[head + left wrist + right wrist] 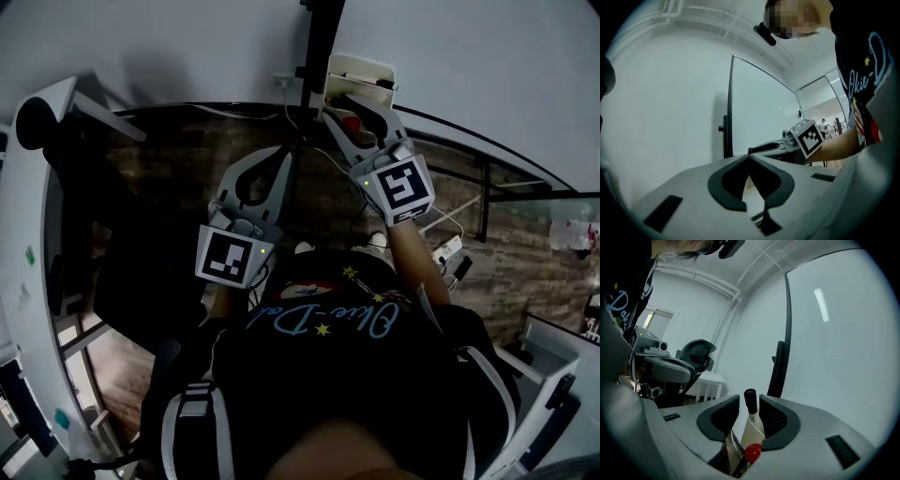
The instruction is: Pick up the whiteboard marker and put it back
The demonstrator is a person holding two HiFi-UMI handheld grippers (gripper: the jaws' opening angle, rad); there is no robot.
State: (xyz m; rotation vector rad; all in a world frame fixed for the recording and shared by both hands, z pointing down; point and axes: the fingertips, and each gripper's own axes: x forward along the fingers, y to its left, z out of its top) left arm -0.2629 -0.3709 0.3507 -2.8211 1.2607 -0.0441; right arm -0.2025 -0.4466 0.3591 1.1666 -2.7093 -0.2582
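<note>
— While the right gripper (749,401) clamped the marker (751,416) beside the whiteboard (834,333), which step was it?
— Putting it back, I judged. Next it needed lowering into the far white tray (361,67). The left gripper (749,158) was closed on nothing.
— Anything unclear?
— The red blob (752,452) under the marker, and the tray's inside was hidden.

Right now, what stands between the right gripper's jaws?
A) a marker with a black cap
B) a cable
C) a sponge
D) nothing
A: the right gripper view shows a white marker with a black cap clamped between the jaws of the right gripper.
</note>
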